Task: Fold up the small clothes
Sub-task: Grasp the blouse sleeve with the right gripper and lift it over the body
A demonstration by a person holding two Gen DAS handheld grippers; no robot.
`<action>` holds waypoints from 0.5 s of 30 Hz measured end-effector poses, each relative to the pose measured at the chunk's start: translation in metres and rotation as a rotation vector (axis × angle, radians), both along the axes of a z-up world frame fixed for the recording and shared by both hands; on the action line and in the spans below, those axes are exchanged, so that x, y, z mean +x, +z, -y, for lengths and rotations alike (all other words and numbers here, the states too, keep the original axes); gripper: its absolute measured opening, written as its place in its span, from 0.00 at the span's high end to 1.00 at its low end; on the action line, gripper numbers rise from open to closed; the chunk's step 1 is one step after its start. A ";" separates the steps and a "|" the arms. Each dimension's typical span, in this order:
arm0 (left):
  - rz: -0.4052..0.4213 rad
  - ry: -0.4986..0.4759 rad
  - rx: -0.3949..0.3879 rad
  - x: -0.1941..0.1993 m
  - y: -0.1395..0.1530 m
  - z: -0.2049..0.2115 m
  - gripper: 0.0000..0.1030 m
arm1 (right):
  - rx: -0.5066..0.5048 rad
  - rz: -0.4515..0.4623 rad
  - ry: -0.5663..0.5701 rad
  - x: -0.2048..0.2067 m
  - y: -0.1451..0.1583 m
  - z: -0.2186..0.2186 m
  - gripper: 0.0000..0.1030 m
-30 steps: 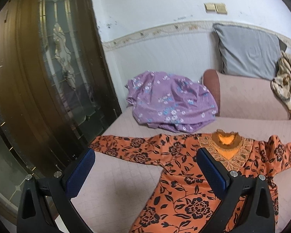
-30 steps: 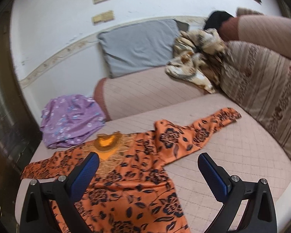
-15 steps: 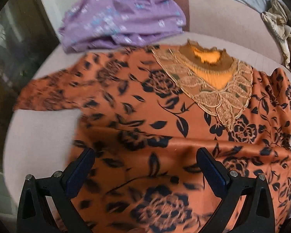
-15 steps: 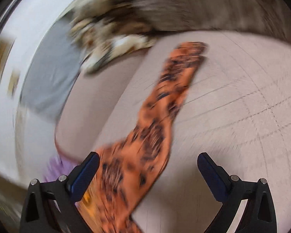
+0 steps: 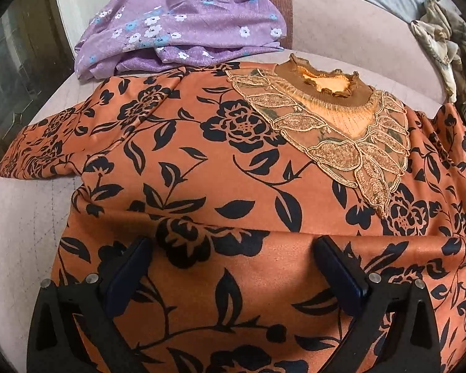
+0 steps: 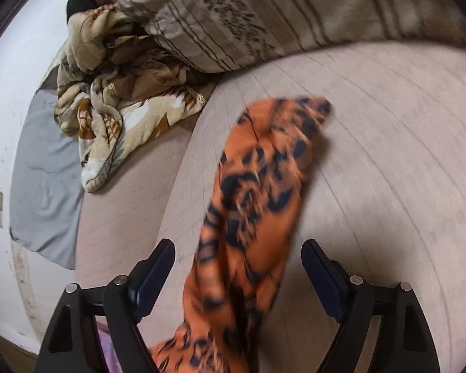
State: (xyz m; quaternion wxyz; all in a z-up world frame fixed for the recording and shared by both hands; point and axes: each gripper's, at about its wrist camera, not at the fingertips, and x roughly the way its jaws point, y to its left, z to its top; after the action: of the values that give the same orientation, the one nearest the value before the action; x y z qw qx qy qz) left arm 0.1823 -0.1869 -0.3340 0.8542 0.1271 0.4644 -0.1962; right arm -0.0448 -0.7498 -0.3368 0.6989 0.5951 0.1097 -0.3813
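An orange blouse with black flowers [image 5: 202, 168] lies spread flat on a pale pink mattress [image 5: 21, 217], its lace-trimmed collar [image 5: 329, 84] toward the far side. My left gripper [image 5: 233, 258] hovers low over the blouse's body, jaws wide apart, nothing pinched between them. In the right wrist view one sleeve of the blouse [image 6: 264, 186] stretches away across the mattress [image 6: 388, 155]. My right gripper [image 6: 237, 261] straddles that sleeve near its lower part; its jaws are closing, the sleeve lies between them, and the pads stand clear of the cloth.
A folded purple flowered garment [image 5: 183, 25] lies just beyond the blouse. A crumpled beige leaf-print quilt [image 6: 115, 99], a striped brown cushion [image 6: 279, 12] and a grey pillow [image 6: 46, 186] crowd the far end. A dark glazed door [image 5: 12, 71] stands to the left.
Both grippers have dropped toward the bed. The left now sits close over the blouse's body. The right swung out along the sleeve, rolled, and its jaws have narrowed around it.
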 end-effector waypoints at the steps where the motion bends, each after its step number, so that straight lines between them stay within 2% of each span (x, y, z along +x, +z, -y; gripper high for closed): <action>1: -0.006 0.000 0.000 -0.001 0.000 -0.001 0.00 | -0.012 -0.009 0.001 0.003 -0.001 0.006 0.18; 3: -0.007 -0.004 0.007 -0.002 0.000 0.000 0.00 | -0.043 -0.041 -0.006 0.005 -0.003 0.014 0.41; 4: -0.005 -0.007 0.012 -0.003 0.000 0.001 0.00 | -0.044 -0.069 0.000 0.005 -0.006 0.016 0.69; 5: -0.006 -0.011 0.019 0.003 -0.003 0.002 0.00 | -0.036 -0.091 0.004 0.005 -0.010 0.018 0.84; 7: -0.009 -0.019 0.027 0.006 -0.002 0.004 0.00 | -0.033 -0.072 -0.014 -0.001 -0.012 0.017 0.90; 9: 0.004 -0.044 0.049 0.009 0.002 0.007 0.00 | -0.054 -0.033 -0.010 0.000 0.002 0.011 0.91; 12: 0.096 -0.011 0.043 0.013 0.020 0.000 0.00 | -0.150 0.046 0.050 0.015 0.052 -0.011 0.92; 15: 0.154 0.031 0.027 0.022 0.039 -0.015 0.00 | -0.228 0.205 0.154 0.032 0.108 -0.054 0.92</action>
State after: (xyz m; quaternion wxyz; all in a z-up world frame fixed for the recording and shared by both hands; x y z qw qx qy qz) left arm 0.2044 -0.1720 -0.2949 0.8886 0.1462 0.4017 -0.1664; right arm -0.0127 -0.6962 -0.2283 0.7966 0.5374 0.0394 -0.2739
